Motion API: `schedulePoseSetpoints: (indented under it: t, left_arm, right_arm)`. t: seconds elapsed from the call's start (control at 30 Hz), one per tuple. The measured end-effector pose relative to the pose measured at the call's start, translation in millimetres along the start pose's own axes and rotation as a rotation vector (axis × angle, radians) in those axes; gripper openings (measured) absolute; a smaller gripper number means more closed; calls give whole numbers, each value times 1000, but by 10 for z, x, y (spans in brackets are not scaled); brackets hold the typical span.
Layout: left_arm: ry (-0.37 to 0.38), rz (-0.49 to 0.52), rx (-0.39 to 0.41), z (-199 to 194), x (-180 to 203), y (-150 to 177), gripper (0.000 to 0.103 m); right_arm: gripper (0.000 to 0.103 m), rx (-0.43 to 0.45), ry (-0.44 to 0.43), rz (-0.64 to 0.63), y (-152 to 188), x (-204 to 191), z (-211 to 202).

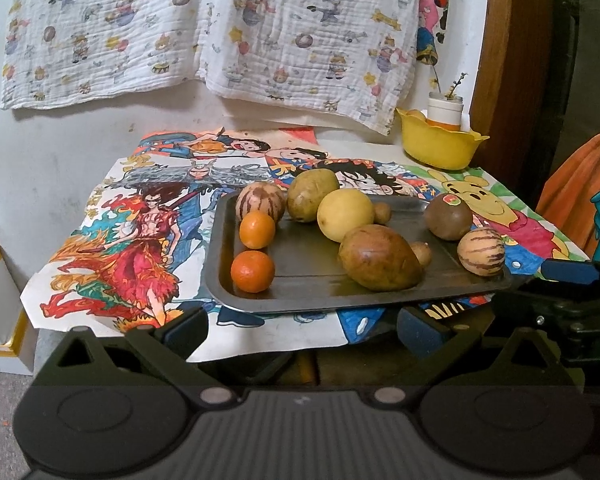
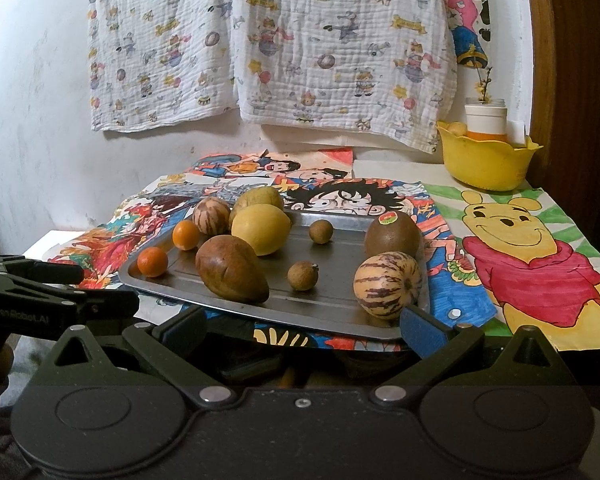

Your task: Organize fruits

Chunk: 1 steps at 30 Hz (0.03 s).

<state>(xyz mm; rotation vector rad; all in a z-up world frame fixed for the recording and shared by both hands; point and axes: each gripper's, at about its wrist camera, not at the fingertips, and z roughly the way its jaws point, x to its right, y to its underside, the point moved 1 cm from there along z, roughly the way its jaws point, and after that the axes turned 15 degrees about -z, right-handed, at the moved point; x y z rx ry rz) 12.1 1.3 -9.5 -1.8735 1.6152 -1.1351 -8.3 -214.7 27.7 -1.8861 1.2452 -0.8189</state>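
- While held low at the table's near edge: left gripper [image 1: 300, 330] spread wide, holding nothing; right gripper [image 2: 302, 330] likewise wide, nothing between the pads.
- Metal tray [image 2: 332, 304] on cartoon posters [image 2: 532, 264], carrying all the fruit.
- Left side of tray: two tangerines [image 1: 253, 271], striped pepino melon [image 1: 260, 202] behind them.
- Centre: brown oval fruit [image 2: 232, 274], yellow lemon [image 2: 261, 229] touching it, greenish fruit [image 1: 312, 194] at back.
- Two small longans [image 2: 303, 276], apart.
- Right side: stickered kiwi [image 2: 392, 236], second striped pepino melon [image 2: 387, 285] at the near corner.
- Yellow bowl [image 2: 486, 162] at far right of table, well apart from tray.
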Motion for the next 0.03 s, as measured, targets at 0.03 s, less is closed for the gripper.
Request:
schedulePoseSetpoints:
  t: [0.03]
  left_arm:
    - [0, 1, -1, 0, 1, 0, 103]
  right_arm:
    - [102, 0, 0, -1, 2, -2, 1]
